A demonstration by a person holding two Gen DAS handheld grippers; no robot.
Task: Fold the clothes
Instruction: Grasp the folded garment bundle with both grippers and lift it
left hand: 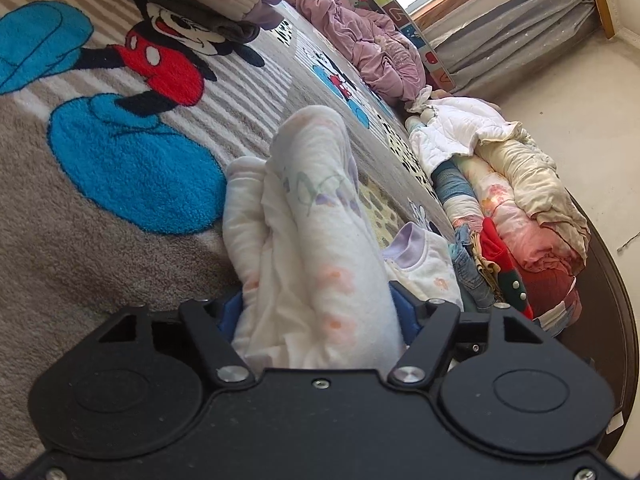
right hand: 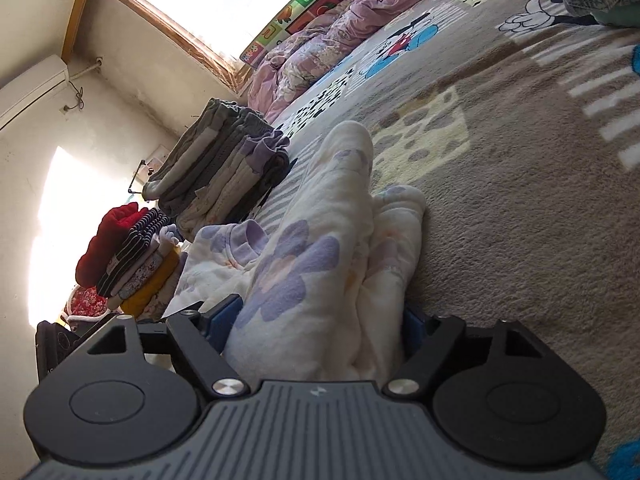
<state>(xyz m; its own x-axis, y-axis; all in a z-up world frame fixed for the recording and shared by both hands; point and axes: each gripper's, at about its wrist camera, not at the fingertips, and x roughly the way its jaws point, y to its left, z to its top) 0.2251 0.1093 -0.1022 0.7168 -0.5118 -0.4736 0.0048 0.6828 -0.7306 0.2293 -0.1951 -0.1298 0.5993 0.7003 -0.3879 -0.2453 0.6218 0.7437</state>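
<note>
A white fleece garment [left hand: 312, 240] with pale purple and orange flower prints lies bunched on the cartoon blanket. My left gripper [left hand: 316, 312] is shut on a thick fold of it, cloth bulging up between the blue pads. In the right wrist view the same garment [right hand: 320, 248] fills the jaws of my right gripper [right hand: 320, 320], which is shut on another fold. Its lilac collar [right hand: 248, 236] shows to the left, and also in the left wrist view [left hand: 404, 244]. The fingertips of both grippers are hidden by the cloth.
A grey blanket [right hand: 520, 200] with cartoon mouse prints covers the bed. A stack of folded grey and lilac clothes [right hand: 228, 160] stands nearby, with a second stack [right hand: 132, 256] beyond. A heap of unfolded clothes [left hand: 500, 200] lies along the bed edge. A pink quilt [left hand: 368, 40] lies by the window.
</note>
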